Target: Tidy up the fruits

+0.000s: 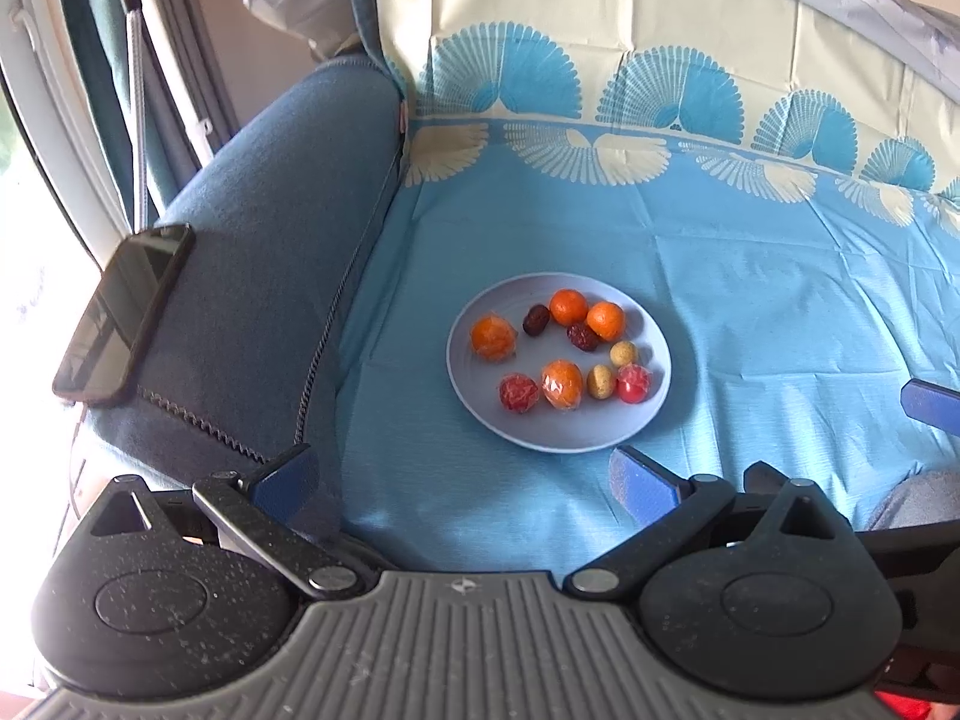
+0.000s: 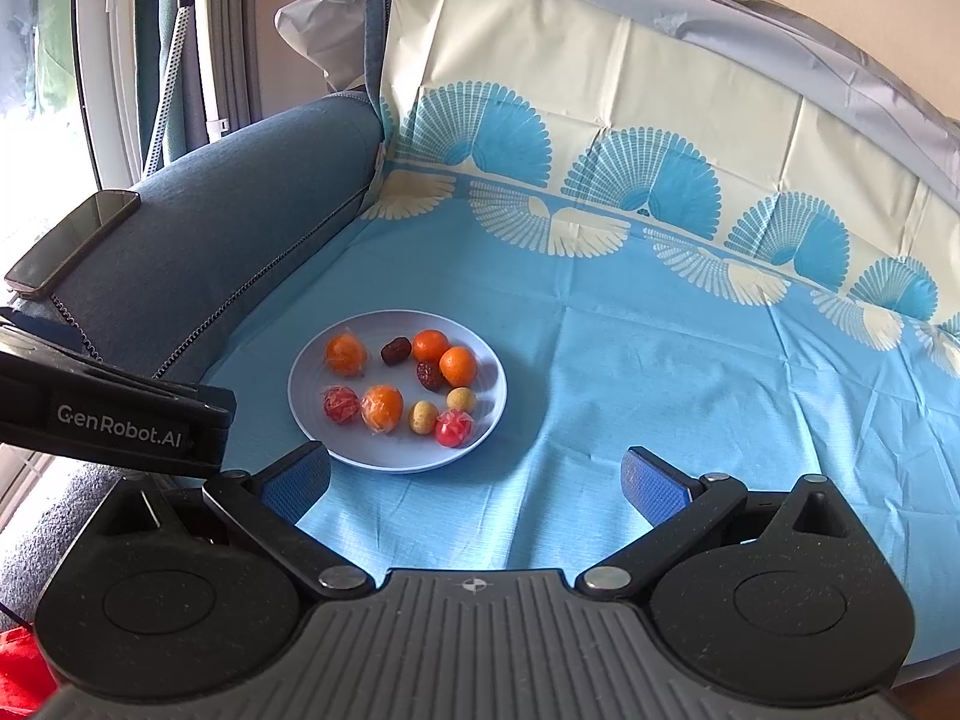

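A pale blue plate (image 1: 480, 414) (image 2: 312, 420) sits on the blue cloth and holds several small fruits: oranges (image 1: 568, 306) (image 2: 430, 345), some wrapped in film (image 1: 493, 336) (image 2: 345, 353), dark red dates (image 1: 536, 320) (image 2: 395, 351), two yellowish round fruits (image 1: 600, 381) (image 2: 423, 416) and red wrapped fruits (image 1: 633, 383) (image 2: 453, 427). My left gripper (image 1: 465, 477) is open and empty, just short of the plate's near rim. My right gripper (image 2: 477, 480) is open and empty, near the plate's near right side.
A blue patterned cloth (image 1: 750, 312) (image 2: 660, 372) covers the sofa seat and back. A dark phone (image 1: 123, 312) (image 2: 72, 243) lies on the blue armrest (image 1: 270, 228) at left. The left gripper's body (image 2: 114, 420) shows in the right wrist view. A window is at far left.
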The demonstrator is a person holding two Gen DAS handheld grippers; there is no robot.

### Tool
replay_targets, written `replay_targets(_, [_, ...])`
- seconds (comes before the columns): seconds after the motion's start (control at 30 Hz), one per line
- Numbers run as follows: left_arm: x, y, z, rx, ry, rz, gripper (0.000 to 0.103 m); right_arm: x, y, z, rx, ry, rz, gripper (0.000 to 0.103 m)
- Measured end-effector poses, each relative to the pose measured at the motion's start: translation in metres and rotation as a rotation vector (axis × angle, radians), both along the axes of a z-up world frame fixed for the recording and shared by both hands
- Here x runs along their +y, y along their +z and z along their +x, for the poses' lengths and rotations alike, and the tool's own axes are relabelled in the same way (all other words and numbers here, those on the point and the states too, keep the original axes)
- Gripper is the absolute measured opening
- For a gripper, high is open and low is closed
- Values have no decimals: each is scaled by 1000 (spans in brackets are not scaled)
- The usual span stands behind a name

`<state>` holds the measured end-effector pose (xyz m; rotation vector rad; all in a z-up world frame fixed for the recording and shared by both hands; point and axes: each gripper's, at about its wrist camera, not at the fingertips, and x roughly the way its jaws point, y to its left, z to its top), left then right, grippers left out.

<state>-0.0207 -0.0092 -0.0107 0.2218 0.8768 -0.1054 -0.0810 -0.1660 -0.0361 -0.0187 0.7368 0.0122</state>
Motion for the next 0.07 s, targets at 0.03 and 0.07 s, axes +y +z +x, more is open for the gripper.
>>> replay_targets(0.03, [0,-1,1,6,4,3,103,0,0,0,0,5,0,102])
replay_targets(0.07, [1,-2,3,19,5,-4,102,0,0,-1,-3,8,1,102])
